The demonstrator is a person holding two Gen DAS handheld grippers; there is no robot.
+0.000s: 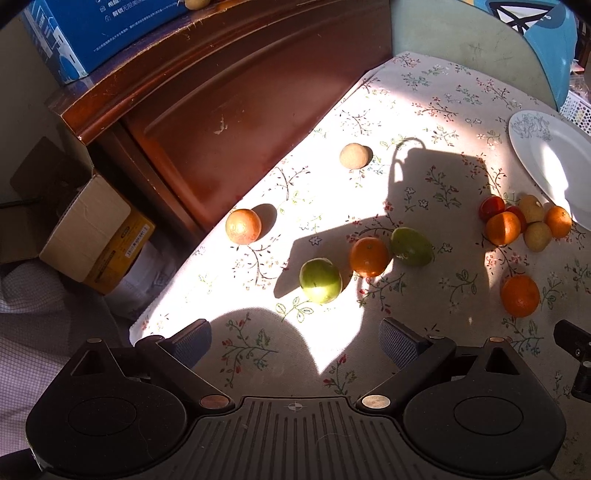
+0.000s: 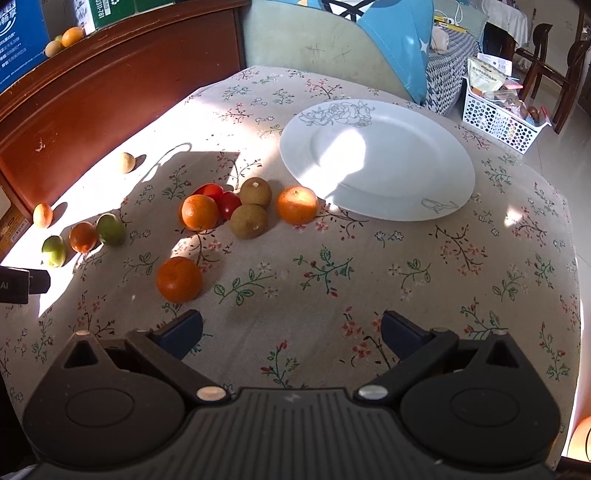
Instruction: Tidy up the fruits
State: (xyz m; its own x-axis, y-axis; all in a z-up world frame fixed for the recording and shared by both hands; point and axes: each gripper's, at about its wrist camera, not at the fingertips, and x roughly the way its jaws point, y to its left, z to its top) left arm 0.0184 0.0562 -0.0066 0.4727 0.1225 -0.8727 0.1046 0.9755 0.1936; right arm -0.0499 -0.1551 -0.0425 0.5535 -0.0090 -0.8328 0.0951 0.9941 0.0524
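Fruits lie scattered on the floral tablecloth (image 2: 369, 277). A white plate (image 2: 376, 158) sits at the back right and holds nothing; its edge shows in the left wrist view (image 1: 554, 162). Beside it is a cluster of oranges (image 2: 199, 212), brown kiwis (image 2: 249, 221) and red tomatoes (image 2: 229, 203). One orange (image 2: 179, 279) lies nearer. Two green fruits (image 1: 320, 280) and an orange (image 1: 369, 256) lie ahead of my left gripper (image 1: 295, 343), which is open and empty. My right gripper (image 2: 291, 332) is open and empty, above bare cloth.
A dark wooden cabinet (image 1: 221, 110) borders the table's left edge, with cardboard boxes (image 1: 92, 236) below. A green chair back (image 2: 295, 33) stands behind the table. A white basket (image 2: 498, 122) sits on the floor at the right.
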